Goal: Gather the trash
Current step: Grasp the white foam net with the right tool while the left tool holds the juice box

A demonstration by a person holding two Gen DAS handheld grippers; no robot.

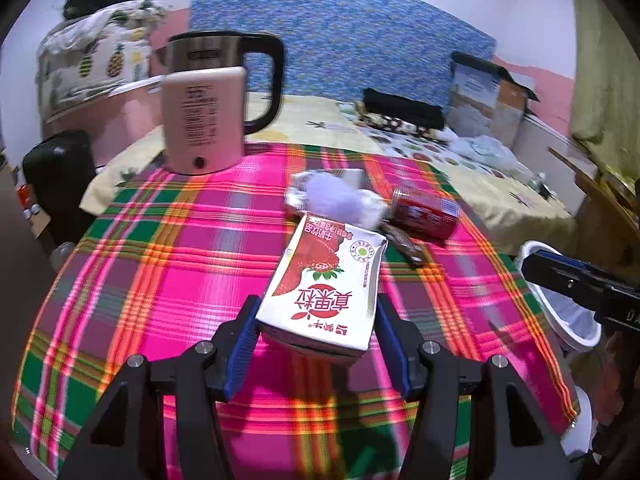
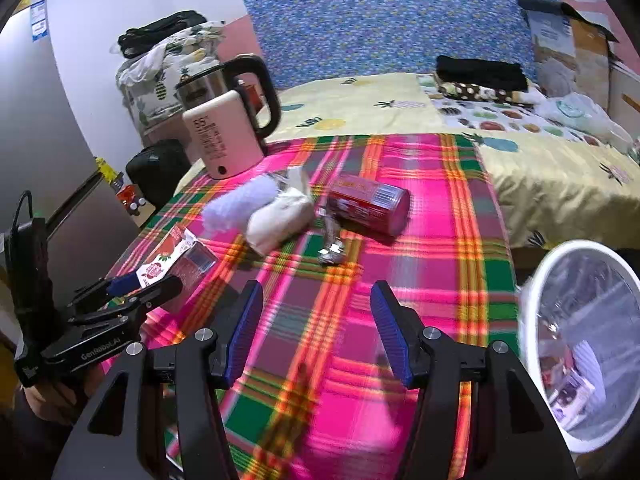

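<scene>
You're over a woven plaid tablecloth (image 2: 400, 168), matt and soft-looking. The strawberry carton (image 1: 324, 288) is glossy printed paperboard, the red can (image 2: 370, 204) shiny metal with a slick label. The kettle (image 1: 204, 112) pairs brushed steel with smooth matt pink plastic (black glossy handle). The crumpled tissue (image 2: 280, 216) looks soft; the foil wrapper (image 2: 332, 252) glints. The bin (image 2: 532, 292) has a smooth white plastic rim and a filmy clear liner.

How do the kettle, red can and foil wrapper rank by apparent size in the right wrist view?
1. Kettle, clearly largest.
2. Red can, lying on its side.
3. Foil wrapper, smallest, though nearest the camera.
</scene>
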